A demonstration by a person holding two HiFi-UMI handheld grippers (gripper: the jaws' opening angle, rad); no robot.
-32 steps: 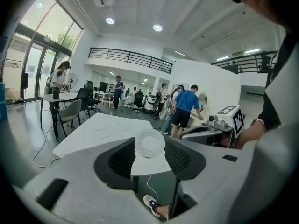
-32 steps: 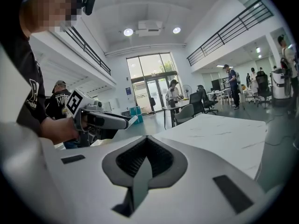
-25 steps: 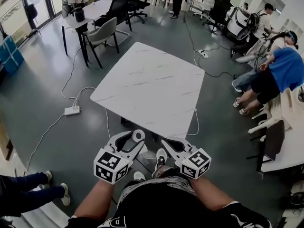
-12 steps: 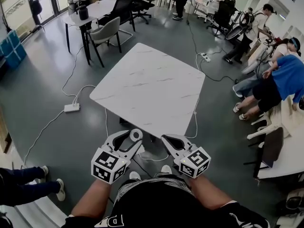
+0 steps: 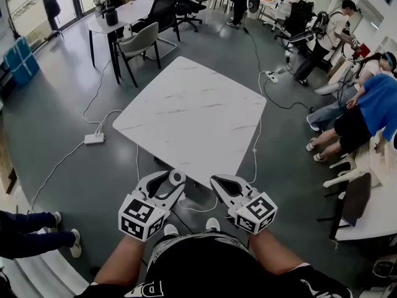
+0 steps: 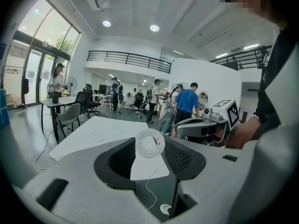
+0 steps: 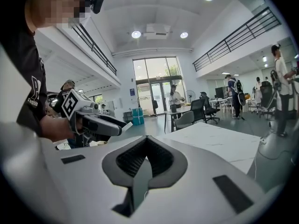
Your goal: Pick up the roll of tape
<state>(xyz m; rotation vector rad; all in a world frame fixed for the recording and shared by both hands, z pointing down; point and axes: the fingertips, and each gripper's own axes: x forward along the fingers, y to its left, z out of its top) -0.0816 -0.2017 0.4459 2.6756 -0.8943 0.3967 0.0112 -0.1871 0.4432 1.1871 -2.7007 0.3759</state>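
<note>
- Grey floor (image 5: pixel 56 110) of a wide hall; a white marble-patterned surface (image 5: pixel 192 110) stands at the middle of the head view with its top bare.
- White power strip (image 5: pixel 94 139) lies on the floor left of the surface, with its cable trailing off.
- Grey chair (image 5: pixel 138 42) and a round table (image 5: pixel 124 12) stand beyond; seated people (image 5: pixel 366 104) are at the right edge.
- Left gripper (image 5: pixel 170 180) is held level over the floor, just short of the surface's near corner. Its fingers are clamped on the roll of tape (image 6: pixel 150 131), which sits at their tips, clear of the surface, its open ring facing the camera.
- Right gripper (image 5: pixel 217 181) is alongside, near the left one but apart from it. Its fingers are drawn together with only a thin slit between them, and nothing is in them.
</note>
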